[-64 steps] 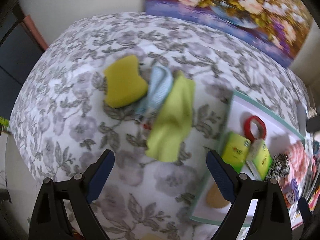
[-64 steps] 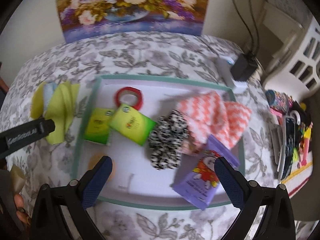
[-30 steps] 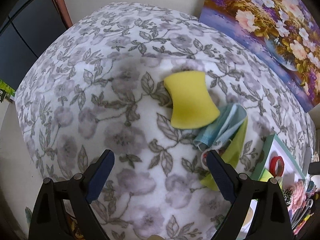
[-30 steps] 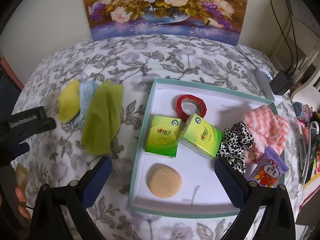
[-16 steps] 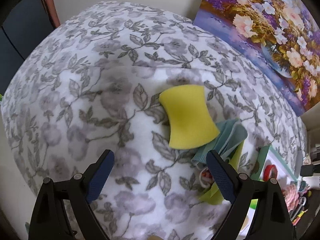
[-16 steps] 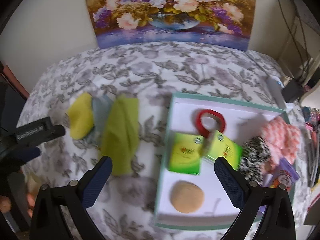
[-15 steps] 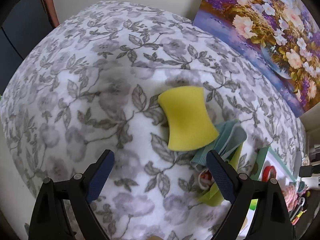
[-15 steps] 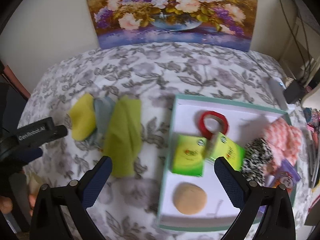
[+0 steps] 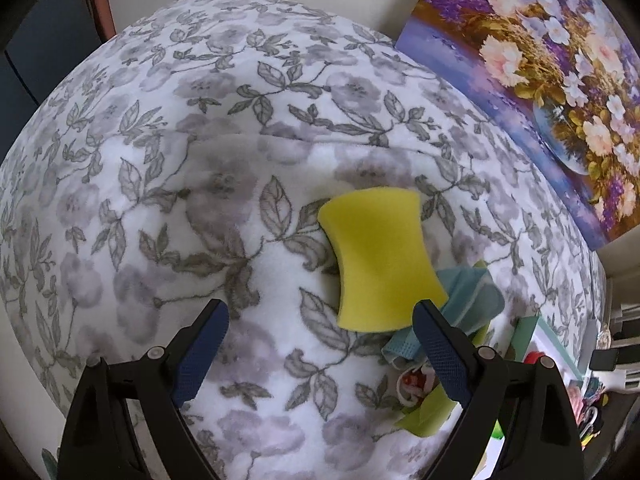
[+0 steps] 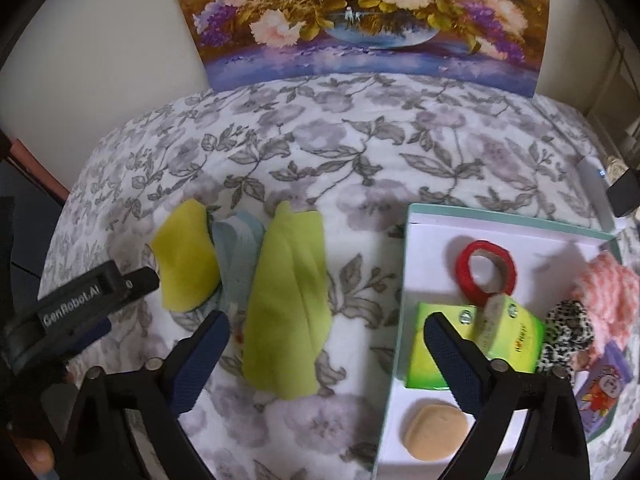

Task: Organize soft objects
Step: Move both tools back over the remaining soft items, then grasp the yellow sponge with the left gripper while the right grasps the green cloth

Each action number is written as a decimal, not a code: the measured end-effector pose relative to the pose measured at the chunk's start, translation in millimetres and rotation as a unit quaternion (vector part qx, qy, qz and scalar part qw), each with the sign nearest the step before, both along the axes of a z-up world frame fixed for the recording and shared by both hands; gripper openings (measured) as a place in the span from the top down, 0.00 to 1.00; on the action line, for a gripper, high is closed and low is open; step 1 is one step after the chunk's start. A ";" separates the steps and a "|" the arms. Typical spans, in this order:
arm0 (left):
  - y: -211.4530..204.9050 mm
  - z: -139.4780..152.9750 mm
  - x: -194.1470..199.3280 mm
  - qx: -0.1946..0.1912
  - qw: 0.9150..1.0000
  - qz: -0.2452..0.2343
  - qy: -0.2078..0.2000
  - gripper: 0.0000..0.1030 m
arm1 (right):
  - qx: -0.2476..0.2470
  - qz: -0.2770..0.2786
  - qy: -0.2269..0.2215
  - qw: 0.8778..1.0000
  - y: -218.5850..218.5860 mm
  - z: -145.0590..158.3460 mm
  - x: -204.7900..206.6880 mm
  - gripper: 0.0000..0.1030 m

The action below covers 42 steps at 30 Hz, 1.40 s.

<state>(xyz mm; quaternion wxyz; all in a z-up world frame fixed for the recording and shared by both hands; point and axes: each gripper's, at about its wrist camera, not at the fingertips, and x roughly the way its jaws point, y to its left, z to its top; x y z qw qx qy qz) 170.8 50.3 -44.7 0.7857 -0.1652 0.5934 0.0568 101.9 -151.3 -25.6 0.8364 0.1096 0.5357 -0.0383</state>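
The curvy yellow foam sponge (image 9: pixel 380 268) lies on the floral-clothed table (image 9: pixel 160 160), touching a folded pale blue cloth (image 9: pixel 468 296), ahead of the left gripper (image 9: pixel 320 344), jaws apart and empty; light and squashy, it probably grips best across its narrow waist.

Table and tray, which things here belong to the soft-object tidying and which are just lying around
Job: yellow sponge, blue cloth, green cloth, pink knit, leopard scrunchie, tray.

Lying about: flower painting, red tape roll, tissue packs.
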 end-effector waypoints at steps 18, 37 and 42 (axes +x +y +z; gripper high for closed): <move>-28.2 -22.1 29.4 -0.024 1.000 0.004 0.003 0.09 | 0.022 0.026 0.030 0.999 13.1 -39.0 32.6 0.24; -26.2 -56.9 34.4 -0.048 0.998 0.016 0.043 0.10 | 0.024 0.013 0.044 0.999 -7.0 -46.8 31.3 0.77; -27.2 -54.3 32.5 -0.069 0.997 0.011 0.034 0.24 | 0.039 0.006 0.046 0.998 -9.9 -49.3 30.2 0.91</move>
